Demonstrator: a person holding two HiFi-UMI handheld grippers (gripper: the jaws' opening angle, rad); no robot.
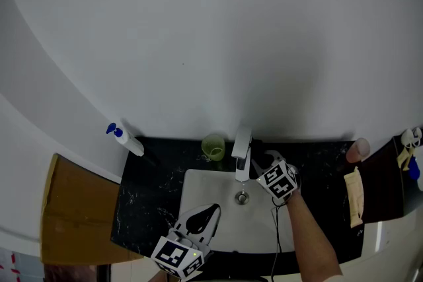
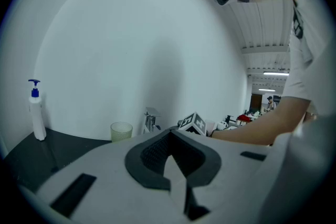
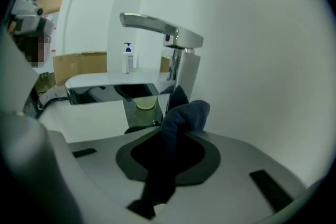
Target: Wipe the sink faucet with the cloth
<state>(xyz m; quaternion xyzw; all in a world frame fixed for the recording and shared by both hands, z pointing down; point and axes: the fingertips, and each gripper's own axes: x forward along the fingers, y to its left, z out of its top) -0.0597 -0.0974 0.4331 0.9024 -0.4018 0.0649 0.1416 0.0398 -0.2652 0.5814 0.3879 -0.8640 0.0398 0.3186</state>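
Head view first: white sink (image 1: pixel 198 201) set in a black counter (image 1: pixel 142 198), with the faucet (image 1: pixel 242 154) at the far rim. A green cup (image 1: pixel 213 146) sits just left of it, a pump bottle (image 1: pixel 125 139) stands far left by the wall, and a cardboard box (image 1: pixel 76 208) is past the counter's left end. Right gripper (image 1: pixel 266 164) sits just right of the faucet with the dark cloth (image 1: pixel 260 158) at its tip. Left gripper (image 1: pixel 213 209) hangs over the sink's near left part.

Left gripper view: jaws closed together, nothing in them. The cup, faucet and bottle show beyond.

Right gripper view: jaws pinched tight on the cloth. Its bunched end sticks out right up against the faucet's upright post, under the lever and beside the spout.
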